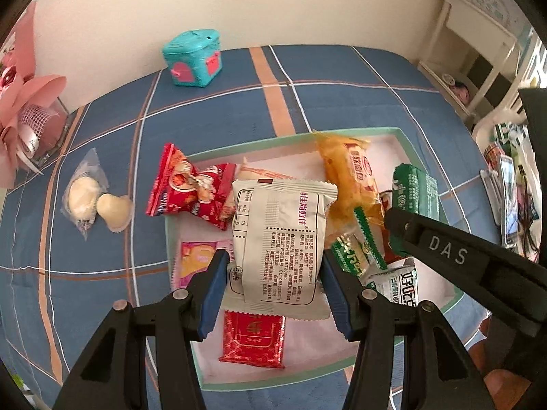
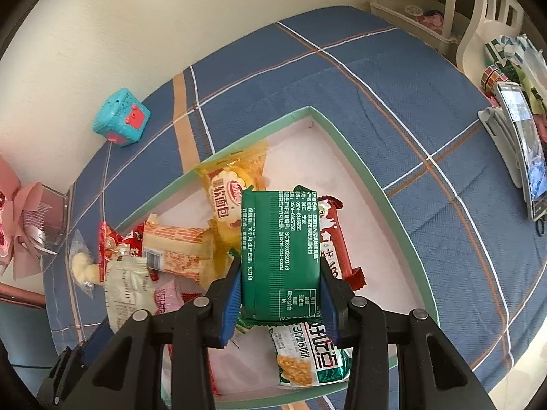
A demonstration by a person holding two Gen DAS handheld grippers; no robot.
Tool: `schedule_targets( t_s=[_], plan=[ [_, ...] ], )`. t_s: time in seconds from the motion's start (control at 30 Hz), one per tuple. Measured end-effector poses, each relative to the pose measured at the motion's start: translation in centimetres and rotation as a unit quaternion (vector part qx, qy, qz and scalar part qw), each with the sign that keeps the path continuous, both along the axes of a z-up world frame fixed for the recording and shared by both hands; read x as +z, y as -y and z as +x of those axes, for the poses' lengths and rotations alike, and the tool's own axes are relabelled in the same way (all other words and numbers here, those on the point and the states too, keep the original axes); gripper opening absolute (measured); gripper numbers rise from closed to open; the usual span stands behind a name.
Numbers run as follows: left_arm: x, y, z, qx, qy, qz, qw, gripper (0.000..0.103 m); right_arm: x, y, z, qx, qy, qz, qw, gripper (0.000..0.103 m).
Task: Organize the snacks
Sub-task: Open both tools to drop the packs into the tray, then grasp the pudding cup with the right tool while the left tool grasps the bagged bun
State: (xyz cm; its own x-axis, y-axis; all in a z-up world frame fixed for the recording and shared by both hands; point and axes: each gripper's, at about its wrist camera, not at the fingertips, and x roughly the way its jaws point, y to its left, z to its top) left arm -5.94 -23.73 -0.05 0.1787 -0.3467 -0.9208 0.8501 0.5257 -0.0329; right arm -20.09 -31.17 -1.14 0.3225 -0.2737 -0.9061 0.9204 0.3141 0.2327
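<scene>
White packet (image 1: 278,239) sat clamped between left gripper (image 1: 275,282) pads, centre frame, above green-rimmed box (image 1: 407,143). Green packet (image 2: 280,256) sat pinched in right gripper (image 2: 278,299), centre frame, over same box.

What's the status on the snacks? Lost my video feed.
Left gripper shut on white packet, over the box. Right gripper shut on green packet. Two pale snacks outside on the cloth. Nothing blocking.
</scene>
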Motion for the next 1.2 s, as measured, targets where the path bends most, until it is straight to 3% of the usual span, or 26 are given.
schedule_targets(
  t_s=[0.33, 0.4, 0.6, 0.77, 0.9, 0.97, 1.0, 1.17, 1.2],
  plan=[
    [-0.5, 0.5, -0.4, -0.01, -0.01, 0.017, 0.9998, 0.06, 0.1, -0.1, 0.3, 0.004, -0.009, -0.004, 1.0, 0.044],
    [-0.3, 0.4, -0.3, -0.012, -0.012, 0.016, 0.9997, 0.065, 0.1, -0.2, 0.4, 0.005, -0.011, -0.004, 1.0, 0.05],
    [0.3, -0.3, 1.0, 0.002, -0.02, 0.004, 0.9998, 0.065, 0.5, -0.6, 1.3, 0.014, -0.018, -0.015, 1.0, 0.062],
    [0.0, -2.6, 4.9, 0.061, -0.035, 0.0, 0.9975, 0.065, 0.9, -1.5, 2.7, 0.032, -0.025, -0.028, 0.999, 0.078],
    [-0.1, -5.4, 8.9, 0.124, -0.039, -0.007, 0.9915, 0.066, 1.5, -2.5, 4.3, 0.053, -0.029, -0.046, 0.997, 0.087],
    [-0.2, -7.3, 11.2, 0.161, -0.042, -0.007, 0.9861, 0.071, 1.7, -3.0, 5.2, 0.064, -0.026, -0.053, 0.996, 0.095],
    [-0.3, -8.1, 12.1, 0.174, -0.041, -0.007, 0.9839, 0.078, 1.9, -3.4, 5.8, 0.07, -0.025, -0.058, 0.996, 0.096],
    [-0.3, -12.3, 16.3, 0.225, -0.027, -0.014, 0.9738, 0.08, 2.9, -5.3, 8.8, 0.105, -0.007, -0.079, 0.991, 0.098],
    [-0.2, -13.0, 16.8, 0.232, -0.023, -0.015, 0.9723, 0.086, 3.1, -5.8, 9.8, 0.116, -0.001, -0.083, 0.99, 0.098]
  ],
)
